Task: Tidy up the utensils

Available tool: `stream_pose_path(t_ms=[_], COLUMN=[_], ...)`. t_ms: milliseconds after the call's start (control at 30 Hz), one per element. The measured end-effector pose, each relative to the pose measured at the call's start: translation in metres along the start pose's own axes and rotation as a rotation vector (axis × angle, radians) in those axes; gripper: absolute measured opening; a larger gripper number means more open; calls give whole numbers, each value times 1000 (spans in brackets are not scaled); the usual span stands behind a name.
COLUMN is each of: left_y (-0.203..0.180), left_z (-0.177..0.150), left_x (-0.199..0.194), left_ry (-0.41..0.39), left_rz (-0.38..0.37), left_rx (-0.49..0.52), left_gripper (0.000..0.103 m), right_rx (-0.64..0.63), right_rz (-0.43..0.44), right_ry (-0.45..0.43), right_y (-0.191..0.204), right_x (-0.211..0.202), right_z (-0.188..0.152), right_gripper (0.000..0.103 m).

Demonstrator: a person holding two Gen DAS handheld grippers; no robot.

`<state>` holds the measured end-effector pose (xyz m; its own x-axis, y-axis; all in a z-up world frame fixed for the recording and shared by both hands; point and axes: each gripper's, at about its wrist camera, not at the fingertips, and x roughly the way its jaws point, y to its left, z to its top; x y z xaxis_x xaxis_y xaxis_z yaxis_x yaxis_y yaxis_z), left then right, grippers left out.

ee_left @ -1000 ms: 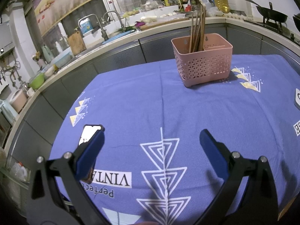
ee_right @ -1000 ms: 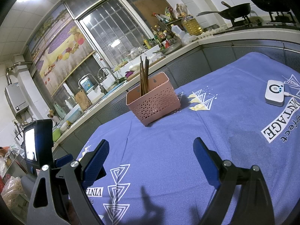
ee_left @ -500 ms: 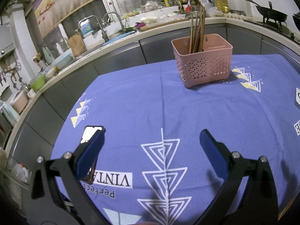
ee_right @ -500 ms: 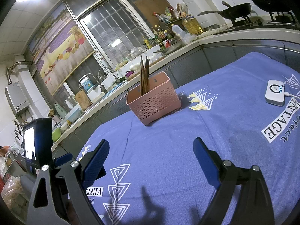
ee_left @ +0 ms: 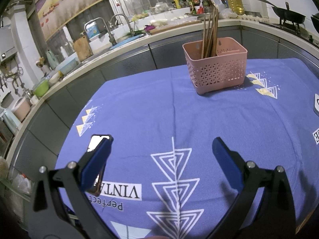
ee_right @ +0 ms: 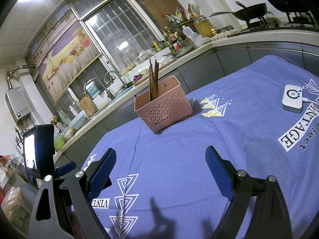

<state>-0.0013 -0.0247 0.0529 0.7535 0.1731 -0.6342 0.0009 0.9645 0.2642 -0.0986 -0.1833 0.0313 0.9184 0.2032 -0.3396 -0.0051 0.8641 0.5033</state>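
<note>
Hovering over the blue-clothed surface [ee_left: 159,109], both your left gripper [ee_left: 161,149] and right gripper [ee_right: 160,159] hold fingers wide and empty. Chopsticks [ee_left: 209,35] stand in the pink basket [ee_left: 217,71], well ahead; approach from above.

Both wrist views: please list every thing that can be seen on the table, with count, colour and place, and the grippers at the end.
tablecloth: one, blue with white print, covers the table.
basket: one, pink, far side of the table, standing upright.
chopsticks: several, exact count unclear, brown, upright in the left part of the basket.
small device: one, white, with a white cable, right side of the table.
phone: one, dark with a lit screen, near left of the table.
left gripper: one, black with blue pads, jaws open, empty.
right gripper: one, black with blue pads, jaws open, empty.
</note>
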Motion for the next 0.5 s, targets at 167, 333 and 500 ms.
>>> stream_pose_path(t_ms=[167, 333, 500], left_y=[0, 0, -2], left_z=[0, 0, 0], left_x=[0, 0, 0], left_ry=[1, 0, 0], left_rz=[1, 2, 3], left_rx=[-1, 0, 0], left_gripper=[97, 97, 97], right_rx=[0, 0, 2], right_rz=[0, 0, -1], right_ry=[1, 1, 1], right_y=[-1, 0, 1], right_x=[0, 0, 0], right_z=[1, 0, -1], right_gripper=[90, 90, 90])
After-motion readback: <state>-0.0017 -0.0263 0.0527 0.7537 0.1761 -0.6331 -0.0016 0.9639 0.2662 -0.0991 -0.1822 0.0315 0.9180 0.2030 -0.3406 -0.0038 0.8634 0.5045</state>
